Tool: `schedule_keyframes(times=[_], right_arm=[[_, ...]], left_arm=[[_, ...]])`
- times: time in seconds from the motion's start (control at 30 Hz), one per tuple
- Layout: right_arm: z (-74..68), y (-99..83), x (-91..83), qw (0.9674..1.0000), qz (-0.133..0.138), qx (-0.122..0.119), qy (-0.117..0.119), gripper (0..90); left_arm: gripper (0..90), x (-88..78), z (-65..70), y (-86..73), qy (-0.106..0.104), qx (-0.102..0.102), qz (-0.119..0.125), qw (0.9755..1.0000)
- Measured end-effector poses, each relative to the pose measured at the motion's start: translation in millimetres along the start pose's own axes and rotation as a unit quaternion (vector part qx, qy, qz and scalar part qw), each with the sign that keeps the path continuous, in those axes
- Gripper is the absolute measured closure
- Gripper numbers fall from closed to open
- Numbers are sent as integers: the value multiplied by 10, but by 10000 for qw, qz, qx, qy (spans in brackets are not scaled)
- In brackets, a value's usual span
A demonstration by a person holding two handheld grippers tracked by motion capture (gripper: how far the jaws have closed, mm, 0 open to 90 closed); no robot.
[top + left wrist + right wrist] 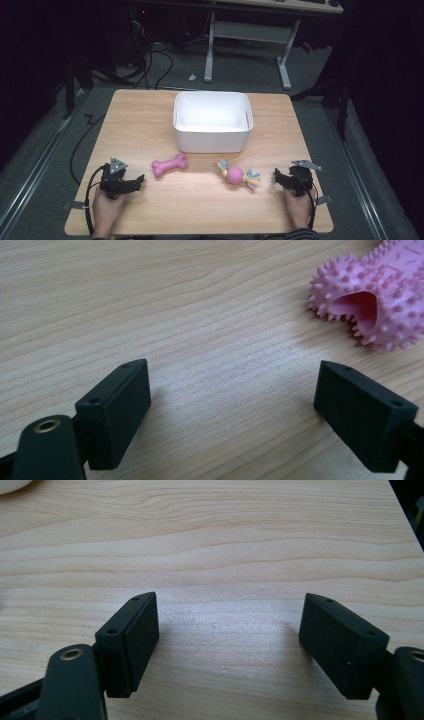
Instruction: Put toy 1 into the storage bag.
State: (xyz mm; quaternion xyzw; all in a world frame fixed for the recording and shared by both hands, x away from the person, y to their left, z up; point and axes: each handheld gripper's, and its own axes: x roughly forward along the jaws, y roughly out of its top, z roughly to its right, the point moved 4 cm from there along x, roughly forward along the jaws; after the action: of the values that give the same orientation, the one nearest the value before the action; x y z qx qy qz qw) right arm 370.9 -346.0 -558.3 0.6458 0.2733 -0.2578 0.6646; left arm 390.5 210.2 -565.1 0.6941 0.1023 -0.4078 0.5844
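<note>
Readable text: we find none in any view.
Pink spiky bone toy [380,295]: raised marks on top, too blurred for us to read.
White bin [212,137]: plain wall, no label we can make out.
Gripper pads [345,645]: black, just screw holes, no brand.
Tabletop [200,200]: bare wood grain, no stickers or nos.
</note>
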Motion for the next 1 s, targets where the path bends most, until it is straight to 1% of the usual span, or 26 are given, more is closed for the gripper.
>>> schedule_keyframes(times=[0.57,0.67,0.83,0.87,0.9,0.93,1.0], right_arm=[[-2,1,0,10000,2,-11,6,244],[-5,1,-1,10000,2,-13,13,244],[-5,1,-1,10000,1,-13,15,244],[-5,1,-1,10000,2,-23,17,244],[-5,1,-1,10000,2,-23,17,244],[-5,1,-1,10000,1,-25,20,244],[-6,1,-1,10000,1,-30,22,244]], left_arm=[[137,10,-2,6,-30,25,-5,10000],[146,0,-10,9,-50,-33,-15,10000],[150,-9,-7,7,-65,-39,-27,10000],[151,-17,-9,6,-127,-58,-28,9999],[151,-17,-9,6,-127,-58,-28,9999],[152,-22,-8,7,-175,-117,-12,9998],[152,-31,-8,11,-234,-171,-18,9996]])
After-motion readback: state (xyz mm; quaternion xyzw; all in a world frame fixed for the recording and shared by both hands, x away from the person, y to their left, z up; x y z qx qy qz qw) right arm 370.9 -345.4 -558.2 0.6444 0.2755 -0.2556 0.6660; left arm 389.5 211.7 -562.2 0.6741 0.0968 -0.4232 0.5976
